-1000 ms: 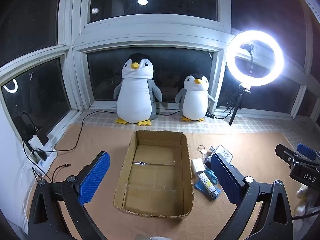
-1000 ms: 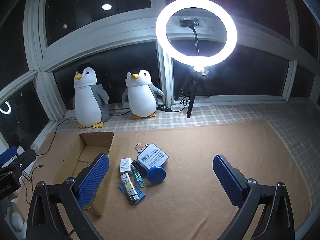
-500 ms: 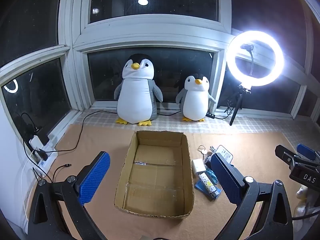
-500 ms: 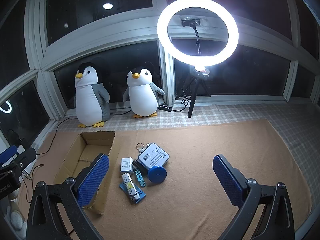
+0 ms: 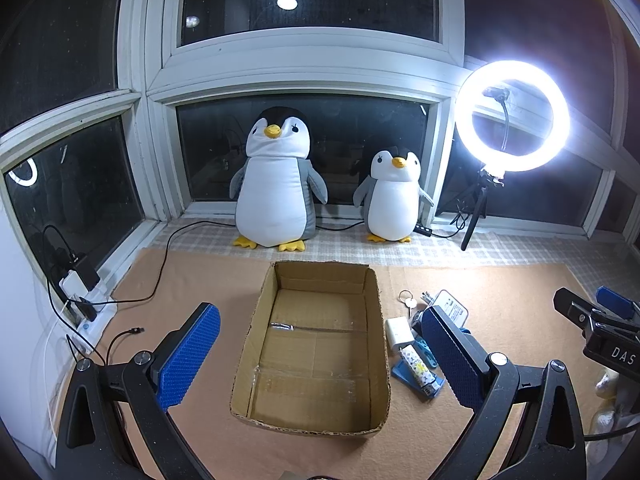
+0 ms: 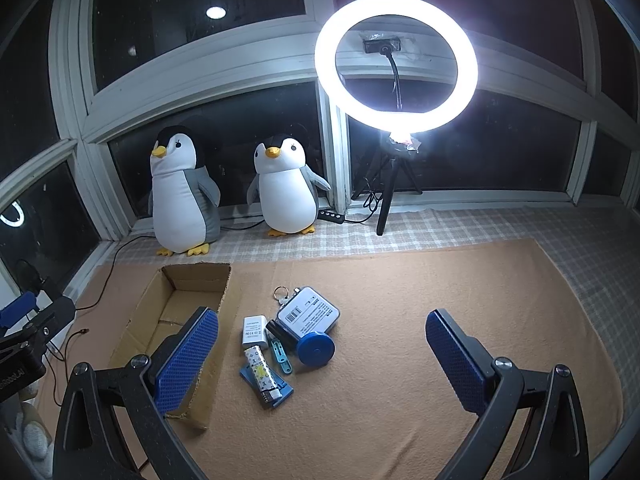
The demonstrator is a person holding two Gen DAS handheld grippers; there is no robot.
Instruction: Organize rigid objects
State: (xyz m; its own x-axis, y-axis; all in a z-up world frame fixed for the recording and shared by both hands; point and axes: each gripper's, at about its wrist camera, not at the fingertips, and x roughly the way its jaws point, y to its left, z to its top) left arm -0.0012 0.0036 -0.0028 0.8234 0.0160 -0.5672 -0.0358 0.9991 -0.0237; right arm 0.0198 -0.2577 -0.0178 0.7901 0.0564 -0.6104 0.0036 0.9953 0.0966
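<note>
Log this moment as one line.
left gripper: open, empty | right gripper: open, empty | brown cardboard box: empty | small rigid items: beside box on mat

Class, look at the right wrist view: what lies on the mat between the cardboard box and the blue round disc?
Between the cardboard box and the blue round disc lie a white charger, a patterned lighter on a blue card, and a light-blue clip, shown clearly in the right wrist view.

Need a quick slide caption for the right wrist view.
Open right gripper above small items beside an empty cardboard box.
</note>
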